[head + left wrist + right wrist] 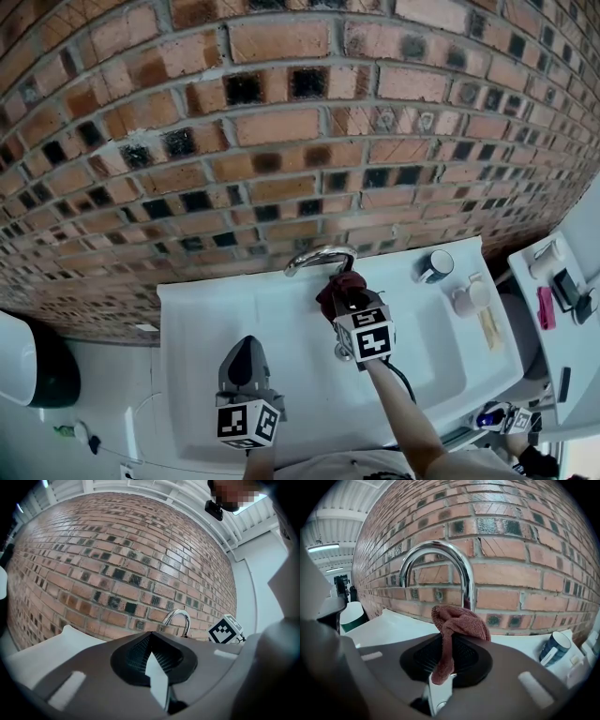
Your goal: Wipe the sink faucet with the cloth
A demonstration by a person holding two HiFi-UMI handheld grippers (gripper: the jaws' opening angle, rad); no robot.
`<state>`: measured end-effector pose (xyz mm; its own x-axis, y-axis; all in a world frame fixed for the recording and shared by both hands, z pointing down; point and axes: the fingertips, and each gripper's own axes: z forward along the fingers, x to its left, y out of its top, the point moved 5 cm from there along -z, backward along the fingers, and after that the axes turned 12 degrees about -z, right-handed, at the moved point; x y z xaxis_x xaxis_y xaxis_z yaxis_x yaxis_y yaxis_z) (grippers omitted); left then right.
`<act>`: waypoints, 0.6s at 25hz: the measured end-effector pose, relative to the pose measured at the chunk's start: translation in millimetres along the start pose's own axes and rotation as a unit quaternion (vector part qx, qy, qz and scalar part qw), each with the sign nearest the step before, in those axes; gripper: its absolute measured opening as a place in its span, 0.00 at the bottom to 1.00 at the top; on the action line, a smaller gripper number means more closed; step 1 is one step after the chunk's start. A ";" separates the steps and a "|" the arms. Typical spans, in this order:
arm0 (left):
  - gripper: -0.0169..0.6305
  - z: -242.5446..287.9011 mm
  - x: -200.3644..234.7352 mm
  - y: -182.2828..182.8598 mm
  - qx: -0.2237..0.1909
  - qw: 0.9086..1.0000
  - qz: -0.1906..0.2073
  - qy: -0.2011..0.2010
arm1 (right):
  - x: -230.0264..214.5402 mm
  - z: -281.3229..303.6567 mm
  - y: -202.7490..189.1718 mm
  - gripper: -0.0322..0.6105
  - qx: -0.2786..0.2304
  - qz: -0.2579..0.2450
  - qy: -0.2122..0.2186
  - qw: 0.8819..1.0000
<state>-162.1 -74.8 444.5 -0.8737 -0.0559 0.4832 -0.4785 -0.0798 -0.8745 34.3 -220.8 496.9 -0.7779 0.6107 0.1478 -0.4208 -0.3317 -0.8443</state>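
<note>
A curved chrome faucet [317,259] rises at the back of the white sink [206,328], against the brick wall. My right gripper [345,292] is shut on a dark red cloth [339,286] and holds it just in front of the faucet's upright stem. In the right gripper view the cloth [454,620] bunches out of the jaws right before the faucet [440,569]; whether it touches cannot be told. My left gripper [246,361] hangs over the basin's front left, shut with nothing in it. The left gripper view shows the faucet [179,620] ahead in the distance.
A dark blue mug [435,267] and a white soap holder [469,298] stand on the sink's right rim. A white shelf [562,328] with small items is at the far right. A toilet [28,361] sits at the left. The brick wall [281,122] closes the back.
</note>
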 end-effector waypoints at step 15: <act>0.02 -6.1 14.1 5.2 -0.008 1.000 -0.007 0.020 | 19.2 32.8 -15.3 0.12 0.081 -0.014 0.055 0.995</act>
<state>-177.5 -70.0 446.5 -0.8698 -0.0160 0.4932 -0.4914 -0.0634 -0.8686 10.5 -227.5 529.5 -0.7121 0.6941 0.1050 -0.5188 -0.4195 -0.7449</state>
